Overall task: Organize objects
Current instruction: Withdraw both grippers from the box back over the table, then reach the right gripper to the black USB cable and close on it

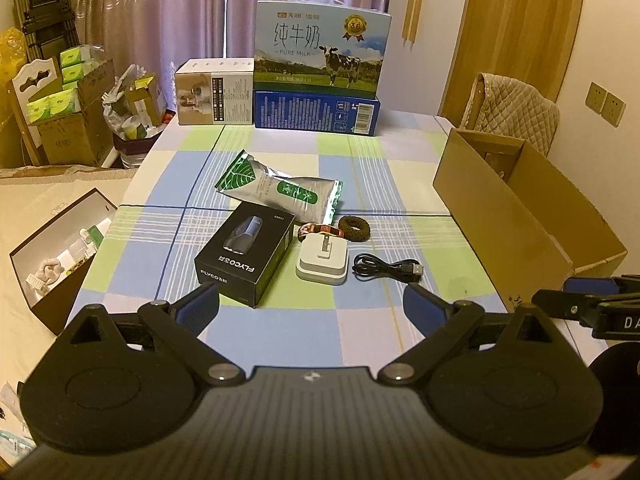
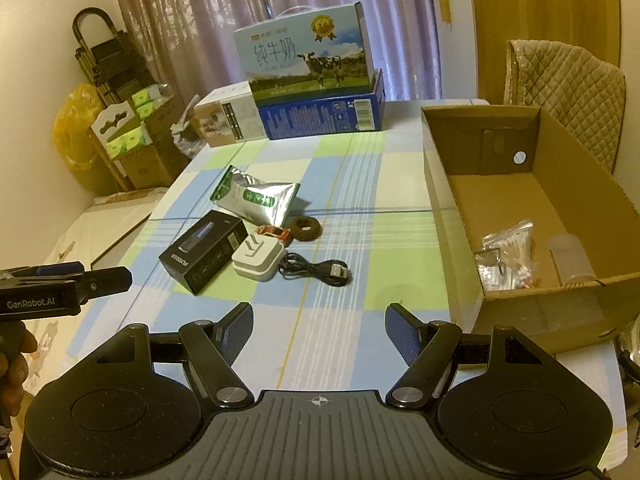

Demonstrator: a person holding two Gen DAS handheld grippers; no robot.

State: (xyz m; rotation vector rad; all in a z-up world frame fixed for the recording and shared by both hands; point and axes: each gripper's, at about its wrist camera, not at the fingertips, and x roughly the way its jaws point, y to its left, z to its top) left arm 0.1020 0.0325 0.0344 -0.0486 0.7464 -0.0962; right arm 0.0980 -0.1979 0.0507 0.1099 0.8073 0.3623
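On the checked tablecloth lie a black FLYCO box, a white charger, a black USB cable, a brown hair ring, a small red item and a silver-green pouch. My left gripper hovers open just short of the box and charger, holding nothing. Lower on the table, my right gripper is open and empty too. The open cardboard box stands at the right, holding a clear bag and a plastic cup.
A milk carton sits on a blue box beside a beige box at the table's far edge. A padded chair stands behind the cardboard box. Cluttered cartons fill the left floor.
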